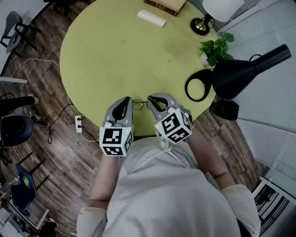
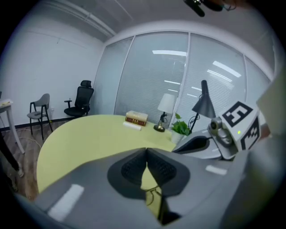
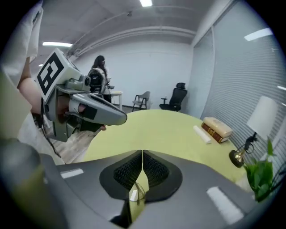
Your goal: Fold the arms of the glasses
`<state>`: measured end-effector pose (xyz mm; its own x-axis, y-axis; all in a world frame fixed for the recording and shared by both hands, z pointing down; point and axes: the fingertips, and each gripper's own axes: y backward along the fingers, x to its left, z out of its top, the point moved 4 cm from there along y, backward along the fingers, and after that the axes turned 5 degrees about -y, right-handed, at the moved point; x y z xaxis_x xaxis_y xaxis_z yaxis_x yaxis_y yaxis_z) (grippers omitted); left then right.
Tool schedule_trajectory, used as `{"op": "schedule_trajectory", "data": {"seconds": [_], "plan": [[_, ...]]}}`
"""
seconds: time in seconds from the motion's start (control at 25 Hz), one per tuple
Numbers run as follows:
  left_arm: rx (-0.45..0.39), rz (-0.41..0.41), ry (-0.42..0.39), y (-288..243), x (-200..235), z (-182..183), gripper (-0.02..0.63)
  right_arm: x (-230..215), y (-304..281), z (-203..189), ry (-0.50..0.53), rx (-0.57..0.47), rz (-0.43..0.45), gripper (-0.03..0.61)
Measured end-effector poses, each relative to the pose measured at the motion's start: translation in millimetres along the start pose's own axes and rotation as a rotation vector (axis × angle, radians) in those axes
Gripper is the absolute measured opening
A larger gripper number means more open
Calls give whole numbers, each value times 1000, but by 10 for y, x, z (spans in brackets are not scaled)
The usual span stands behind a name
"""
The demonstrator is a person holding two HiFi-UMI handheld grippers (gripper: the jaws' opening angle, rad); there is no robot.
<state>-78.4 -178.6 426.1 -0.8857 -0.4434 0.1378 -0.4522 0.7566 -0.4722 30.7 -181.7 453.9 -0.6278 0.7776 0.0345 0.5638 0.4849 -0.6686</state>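
One round yellow-green tabletop [image 1: 115,51], filling most of the head view over a dark wood floor [image 1: 55,139]. Below it, white-shirted torso [image 1: 162,194] of the person, close against the near rim.

At the right rim, large black desk lamp [image 1: 240,74], cone shade pointing off past the edge, black ring [image 1: 199,85] at its near end resting on the yellow surface.

Next in size, left tool [image 2: 146,151] and right tool [image 3: 142,154], side by side above the near rim, each topped with a marker cube [image 1: 115,141]. Left tool: clenched, pads meeting at the tips, nothing pinched there. Right tool: likewise clenched, pads tip to tip, nothing caught at the tips.

Further back along the right side, leafy green plant [image 1: 216,46] in a small white pot, just beside the black lamp. At the far edge, brown book [image 1: 166,4], a small lamp [image 1: 201,25] with a brass foot to its right, and a white roll [image 1: 151,18] just in front of the book.

Smallest: thin wire-framed glasses [image 1: 138,104], at the near edge of the tabletop between the two tool tips, showing in both gripper views through the gap below the closed pads. Cannot tell whether either tool touches the frame, nor how the arms of the glasses stand.
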Motion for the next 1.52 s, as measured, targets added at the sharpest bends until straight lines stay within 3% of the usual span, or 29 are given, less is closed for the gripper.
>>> {"op": "schedule_trajectory", "data": {"seconds": [0.2, 0.32, 0.56, 0.76, 1.52], "plan": [[-87, -39, -80, 240, -37, 442, 6, -78, 393, 193, -302, -175, -133, 0], [-96, -35, -112, 392, -106, 585, 6, -81, 669, 255, -373, -265, -231, 0], [-139, -73, -142, 612, -255, 643, 6, 29, 1008, 305, -391, -348, -360, -2], [-138, -58, -196, 707, -308, 580, 6, 135, 1143, 295, -336, -370, -457, -2], [-133, -34, -185, 976, -271, 413, 6, 412, 1187, 197, -364, -328, -446, -2]]}}
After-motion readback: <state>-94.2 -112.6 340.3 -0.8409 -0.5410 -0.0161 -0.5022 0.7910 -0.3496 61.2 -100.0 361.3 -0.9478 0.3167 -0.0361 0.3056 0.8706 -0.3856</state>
